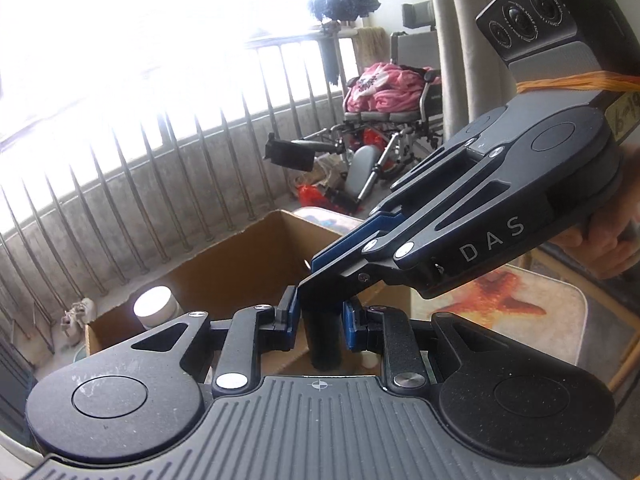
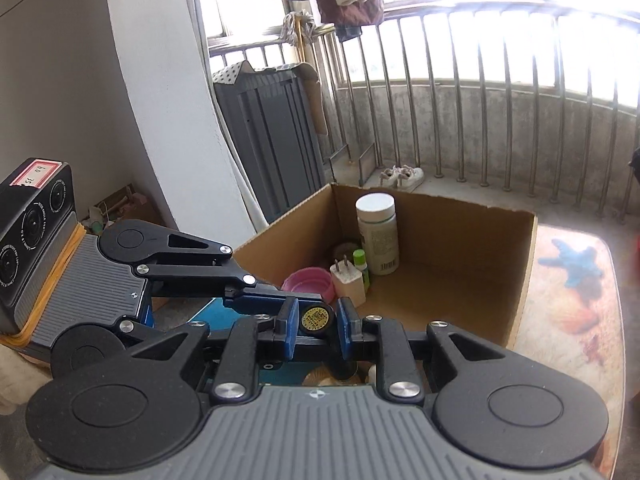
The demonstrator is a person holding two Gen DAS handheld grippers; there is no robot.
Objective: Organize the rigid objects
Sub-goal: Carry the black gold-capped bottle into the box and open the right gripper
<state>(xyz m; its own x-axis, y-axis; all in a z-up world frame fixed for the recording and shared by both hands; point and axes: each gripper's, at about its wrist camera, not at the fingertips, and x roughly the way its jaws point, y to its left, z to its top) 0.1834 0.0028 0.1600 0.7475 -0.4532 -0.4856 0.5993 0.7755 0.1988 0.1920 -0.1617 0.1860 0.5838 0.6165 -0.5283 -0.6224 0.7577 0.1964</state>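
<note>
Both pairs of fingers (image 1: 289, 320) pinching one black cylinder (image 1: 325, 336), left gripper (image 1: 320, 322) and right gripper (image 2: 318, 318) crossing above the desk (image 2: 576, 308). Beyond: cardboard box (image 2: 460, 280) holding white bottle (image 2: 378, 236), charger (image 2: 349, 278), pink bowl (image 2: 310, 284).

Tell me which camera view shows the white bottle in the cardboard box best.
The right wrist view: the white bottle stands upright, wholly visible, label included. The left wrist view shows only its glare-washed lid above the cardboard box wall.
</note>
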